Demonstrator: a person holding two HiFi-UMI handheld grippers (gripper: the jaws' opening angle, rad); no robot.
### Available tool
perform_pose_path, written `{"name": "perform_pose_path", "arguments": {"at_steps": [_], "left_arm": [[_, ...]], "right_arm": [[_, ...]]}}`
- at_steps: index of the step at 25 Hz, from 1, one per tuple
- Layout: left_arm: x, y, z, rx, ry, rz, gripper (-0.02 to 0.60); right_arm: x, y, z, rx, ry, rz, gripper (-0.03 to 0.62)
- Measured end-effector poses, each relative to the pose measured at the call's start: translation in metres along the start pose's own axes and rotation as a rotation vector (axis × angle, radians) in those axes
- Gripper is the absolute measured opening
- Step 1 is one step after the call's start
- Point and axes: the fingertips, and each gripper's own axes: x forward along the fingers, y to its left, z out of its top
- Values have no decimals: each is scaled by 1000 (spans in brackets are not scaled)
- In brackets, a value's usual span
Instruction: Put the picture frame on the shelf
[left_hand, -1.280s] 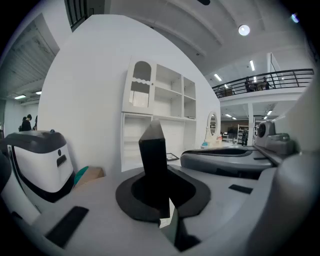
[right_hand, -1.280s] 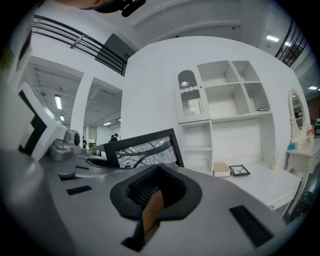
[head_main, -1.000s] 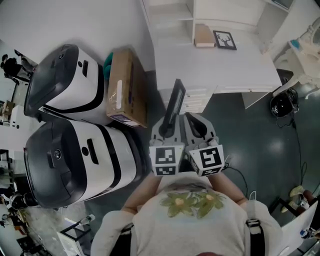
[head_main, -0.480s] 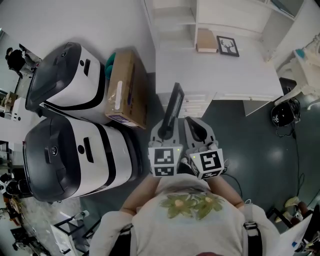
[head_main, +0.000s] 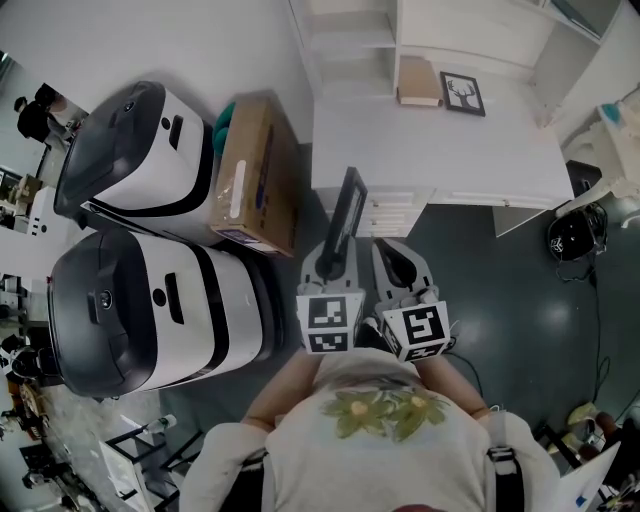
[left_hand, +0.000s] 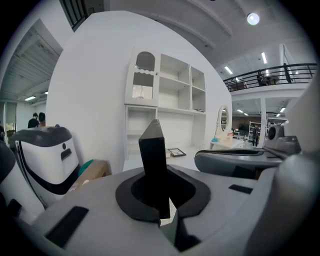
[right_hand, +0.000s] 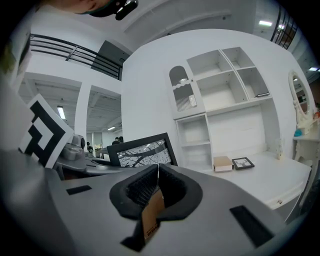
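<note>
Well to the left of the white desk (head_main: 440, 150), two large white-and-black units (head_main: 130, 165) are parked side by side on the dark floor. A cardboard box (head_main: 250, 175) is wedged between them and the desk's left edge, with something teal (head_main: 222, 118) tucked at its far end. Just in front of the desk's left part, the picture frame (head_main: 347, 215) is clamped by its lower edge in the left gripper (head_main: 335, 262) and held upright, edge-on to the head view, its top reaching over the desk front. Beside it, also in front of the desk, the right gripper (head_main: 398, 262) is kept closed, its pads together, with only a small brown tag (right_hand: 152, 215) seen in the slit below them. The desk top is largely bare. At its back, a tan box (head_main: 418, 82) and a small framed deer picture (head_main: 463, 93) are set side by side against the white shelf unit (head_main: 350, 40). Right of the desk, a black helmet-like object (head_main: 568, 235) is seen on the floor.
</note>
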Motion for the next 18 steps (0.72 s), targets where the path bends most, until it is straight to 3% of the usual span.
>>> {"name": "perform_pose_path", "arguments": {"at_steps": [18], "left_arm": [[94, 48, 27, -36, 3, -29, 43]], "right_arm": [[97, -42, 11, -20, 28, -21, 32]]}}
